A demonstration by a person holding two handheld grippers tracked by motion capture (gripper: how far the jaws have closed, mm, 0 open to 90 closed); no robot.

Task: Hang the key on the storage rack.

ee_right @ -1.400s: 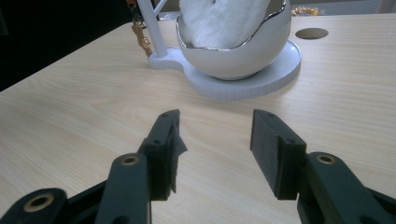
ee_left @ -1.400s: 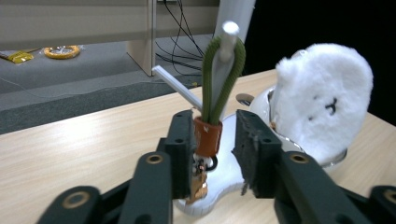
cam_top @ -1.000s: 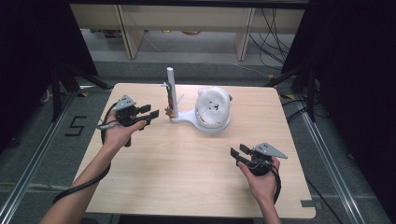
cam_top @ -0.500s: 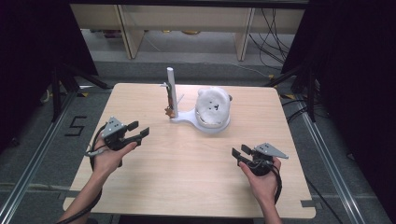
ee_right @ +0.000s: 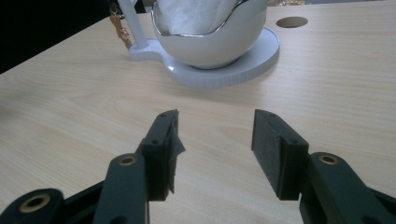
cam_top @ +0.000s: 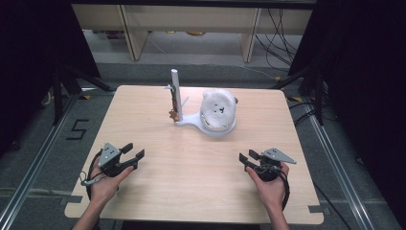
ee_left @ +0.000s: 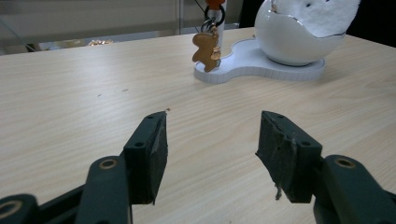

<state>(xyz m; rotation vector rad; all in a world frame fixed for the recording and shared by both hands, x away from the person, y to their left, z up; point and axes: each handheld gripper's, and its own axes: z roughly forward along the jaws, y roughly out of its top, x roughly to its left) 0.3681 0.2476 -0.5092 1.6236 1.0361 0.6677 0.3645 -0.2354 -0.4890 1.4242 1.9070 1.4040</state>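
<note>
Pale wood grain covered the table (cam_top: pixel 191 191), which stood on a grey floor with dark stands at either side and light shelving behind it. Toward the far middle of the tabletop sat a white stand (cam_top: pixel 191 122), a flat figure-eight base carrying a thin upright post (cam_top: pixel 175 91) at one end and a white bowl (cam_top: pixel 219 112) at the other, with something soft and white heaped inside the bowl. A small gingerbread-man charm (ee_left: pixel 205 51) hung on a ring from the post, dangling just above the base.

Near the front left of the table, the left gripper (cam_top: pixel 133 154) lay low over the wood in the person's left hand (cam_top: pixel 103 184). Its jaws had just been opening and stood spread wide, with nothing between them; in the left gripper view only bare tabletop showed in the gap, and the charm hung well ahead, apart from the pads.

At the front right, the right gripper (cam_top: pixel 248 160) was held in the right hand (cam_top: pixel 270 187). Its jaws were likewise spread, empty, touching nothing, aimed toward the bowl, which sat well apart.
</note>
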